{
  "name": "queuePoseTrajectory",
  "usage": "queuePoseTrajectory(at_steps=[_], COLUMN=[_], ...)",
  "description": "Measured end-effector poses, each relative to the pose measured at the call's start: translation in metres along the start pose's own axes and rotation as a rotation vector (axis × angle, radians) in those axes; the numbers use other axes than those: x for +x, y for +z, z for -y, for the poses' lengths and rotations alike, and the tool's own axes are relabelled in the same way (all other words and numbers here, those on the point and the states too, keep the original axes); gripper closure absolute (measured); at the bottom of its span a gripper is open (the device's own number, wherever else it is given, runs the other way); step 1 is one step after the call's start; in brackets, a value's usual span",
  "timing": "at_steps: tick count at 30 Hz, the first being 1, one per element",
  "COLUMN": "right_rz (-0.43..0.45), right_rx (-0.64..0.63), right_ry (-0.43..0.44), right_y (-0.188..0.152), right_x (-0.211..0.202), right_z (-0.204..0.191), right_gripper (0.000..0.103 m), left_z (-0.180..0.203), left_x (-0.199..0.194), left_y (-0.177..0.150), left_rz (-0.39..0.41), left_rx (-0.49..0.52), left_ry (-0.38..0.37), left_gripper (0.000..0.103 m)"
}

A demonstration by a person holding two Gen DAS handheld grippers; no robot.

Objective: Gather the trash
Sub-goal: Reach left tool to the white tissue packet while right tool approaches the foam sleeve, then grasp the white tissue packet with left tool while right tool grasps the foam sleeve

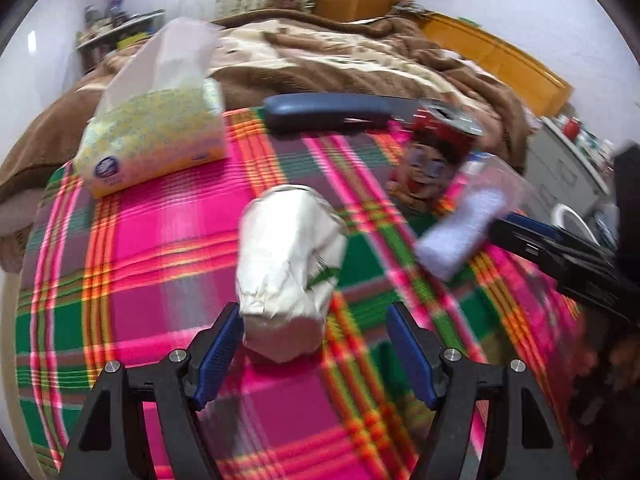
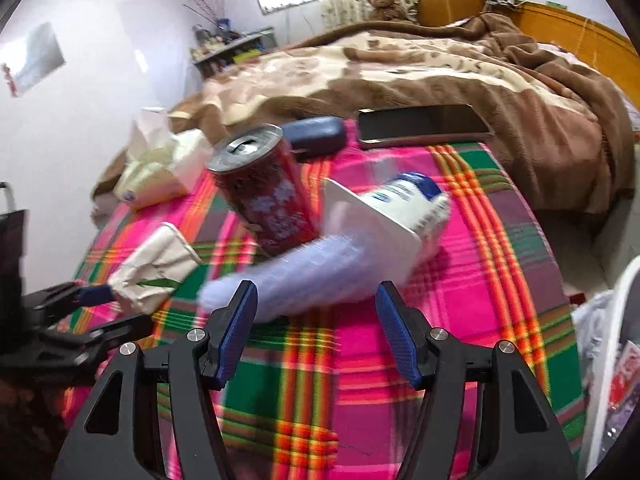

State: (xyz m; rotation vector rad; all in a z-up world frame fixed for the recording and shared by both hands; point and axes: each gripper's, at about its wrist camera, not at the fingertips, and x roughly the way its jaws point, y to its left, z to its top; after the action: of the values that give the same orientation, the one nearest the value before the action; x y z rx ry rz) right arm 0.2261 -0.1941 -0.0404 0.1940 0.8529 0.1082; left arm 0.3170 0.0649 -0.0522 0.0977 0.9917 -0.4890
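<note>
A crumpled white paper carton (image 1: 288,268) lies on the pink plaid cloth (image 1: 160,264), its near end between the open fingers of my left gripper (image 1: 314,350). A red drink can (image 1: 436,148) and a clear plastic bottle (image 1: 468,224) lie to the right. In the right wrist view the bottle (image 2: 312,276) lies just ahead of my open right gripper (image 2: 316,332), touching neither pad. The red can (image 2: 264,196) stands tilted behind it. The carton (image 2: 152,272) and my left gripper (image 2: 96,308) are at the left.
A yellow tissue box (image 1: 156,144), a blue glasses case (image 1: 328,114), a black phone (image 2: 424,124) and a white blue-capped jar (image 2: 412,204) on a white box also sit on the cloth. A brown blanket covers the bed behind. A white bin (image 2: 608,360) stands at the right.
</note>
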Motion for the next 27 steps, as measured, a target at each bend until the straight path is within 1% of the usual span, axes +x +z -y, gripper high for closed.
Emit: queuePoseTrajectory(at_steps=[3, 6, 8, 10, 11, 14, 15, 18, 20, 23, 25, 26, 27], right_rz=[-0.012, -0.011, -0.012, -0.014, -0.017, -0.023, -0.023, -0.024, -0.033, -0.031, -0.024, -0.021, -0.018], right_rx=[0.021, 0.045, 0.072, 0.105, 0.127, 0.171, 0.175, 0.18, 0.209, 0.249, 0.258, 0.264, 0.27], right_ry=[0.002, 0.018, 0.058, 0.08, 0.087, 0.072, 0.069, 0.061, 0.07, 0.075, 0.071, 0.068, 0.063], right_y=[-0.001, 0.0, 0.002, 0.003, 0.004, 0.005, 0.005, 0.006, 0.006, 0.006, 0.005, 0.005, 0.004], right_x=[0.002, 0.003, 0.005, 0.008, 0.01, 0.017, 0.018, 0.022, 0.026, 0.027, 0.026, 0.026, 0.025], right_z=[-0.001, -0.005, -0.007, -0.007, -0.007, -0.009, -0.01, -0.013, -0.012, -0.008, -0.008, -0.007, -0.006], right_gripper=[0.04, 0.04, 0.04, 0.04, 0.04, 0.04, 0.04, 0.04, 0.04, 0.04, 0.041, 0.043, 0.048], left_z=[0.001, -0.012, -0.016, -0.02, -0.021, -0.021, -0.023, -0.029, -0.034, -0.033, -0.033, -0.032, -0.032], left_x=[-0.011, -0.019, -0.017, -0.01, -0.006, 0.004, 0.008, 0.01, 0.011, 0.013, 0.017, 0.019, 0.018], left_y=[0.003, 0.011, 0.015, 0.019, 0.019, 0.019, 0.018, 0.015, 0.015, 0.015, 0.016, 0.017, 0.017], left_rz=[0.058, 0.102, 0.106, 0.088, 0.079, 0.059, 0.048, 0.054, 0.058, 0.056, 0.051, 0.051, 0.059], left_rx=[0.007, -0.068, -0.078, -0.089, -0.094, -0.081, -0.091, -0.113, -0.135, -0.134, -0.139, -0.144, -0.146], left_ry=[0.071, 0.081, 0.102, 0.11, 0.119, 0.126, 0.122, 0.107, 0.098, 0.077, 0.064, 0.06, 0.06], left_gripper=[0.03, 0.03, 0.03, 0.03, 0.03, 0.03, 0.03, 0.03, 0.03, 0.03, 0.036, 0.04, 0.043])
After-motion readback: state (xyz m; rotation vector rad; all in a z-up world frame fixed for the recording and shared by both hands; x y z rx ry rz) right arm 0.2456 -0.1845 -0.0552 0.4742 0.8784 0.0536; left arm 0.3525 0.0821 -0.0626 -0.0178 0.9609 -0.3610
